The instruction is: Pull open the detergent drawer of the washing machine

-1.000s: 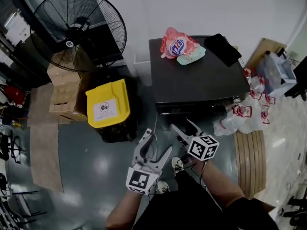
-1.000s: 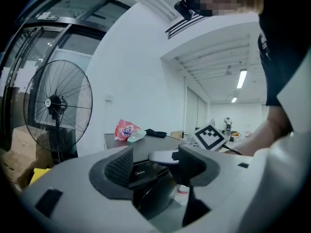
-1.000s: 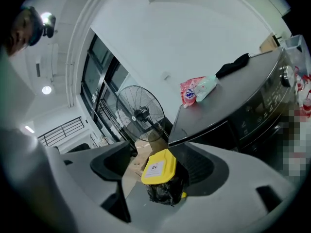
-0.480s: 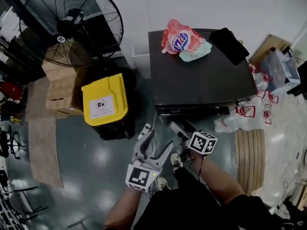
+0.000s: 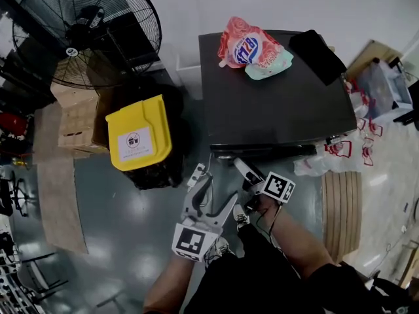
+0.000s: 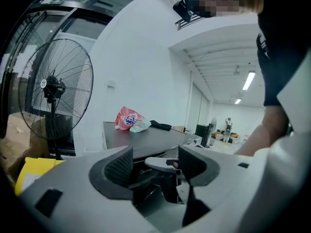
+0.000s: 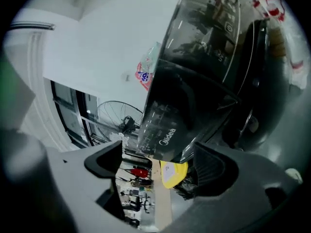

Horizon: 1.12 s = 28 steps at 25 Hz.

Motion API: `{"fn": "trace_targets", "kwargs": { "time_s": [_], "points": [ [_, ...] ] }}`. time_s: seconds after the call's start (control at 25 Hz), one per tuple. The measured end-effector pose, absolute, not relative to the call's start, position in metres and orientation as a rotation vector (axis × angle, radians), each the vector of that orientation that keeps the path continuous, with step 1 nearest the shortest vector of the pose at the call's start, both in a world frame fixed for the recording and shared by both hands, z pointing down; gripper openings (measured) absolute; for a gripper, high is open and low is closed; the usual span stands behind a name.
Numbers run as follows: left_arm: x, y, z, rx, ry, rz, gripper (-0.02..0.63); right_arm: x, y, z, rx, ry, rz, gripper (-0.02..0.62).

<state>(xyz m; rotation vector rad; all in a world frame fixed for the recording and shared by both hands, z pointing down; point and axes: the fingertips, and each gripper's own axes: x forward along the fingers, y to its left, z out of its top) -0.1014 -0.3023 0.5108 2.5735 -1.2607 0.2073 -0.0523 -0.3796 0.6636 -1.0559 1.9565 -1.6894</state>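
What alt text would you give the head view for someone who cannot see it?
Seen from above, a person holds a grey left tool and right tool before a dark grey washing machine; the right tool's empty jaws are opening. A yellow-lidded bin and black pedestal fan stand left.

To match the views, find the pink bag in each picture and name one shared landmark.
Head view: bag top centre, on the washer's rear.
Left gripper view: bag left of centre, on the washer.
Right gripper view: bag left of centre, upper half.
Shared landmark: the fan.
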Motion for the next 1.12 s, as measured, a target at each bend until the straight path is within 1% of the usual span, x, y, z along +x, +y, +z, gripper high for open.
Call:
{"fn": "trace_targets", "kwargs": {
  "time_s": [0.08, 0.24, 0.36, 0.68, 1.12],
  "points": [
    [-0.102, -0.306, 0.514, 2.561, -1.26, 0.208, 0.265, -0.051, -0.382, 0.67, -1.066, 1.854, -1.76, 0.468],
    [-0.104, -0.311, 0.52, 2.55, -1.255, 0.214, 0.264, -0.052, -0.395, 0.671, -1.008, 1.85, -1.717, 0.494],
    [-0.103, -0.313, 0.524, 2.542, -1.245, 0.219, 0.265, -0.05, -0.397, 0.681, -1.043, 1.786, -1.767, 0.507],
    [-0.101, -0.319, 0.531, 2.52, -1.236, 0.217, 0.264, -0.043, -0.409, 0.693, -1.067, 1.754, -1.763, 0.508],
    [-0.098, -0.315, 0.531, 2.511, -1.24, 0.219, 0.265, -0.044, -0.419, 0.692, -1.077, 1.751, -1.739, 0.491]
  ]
}}
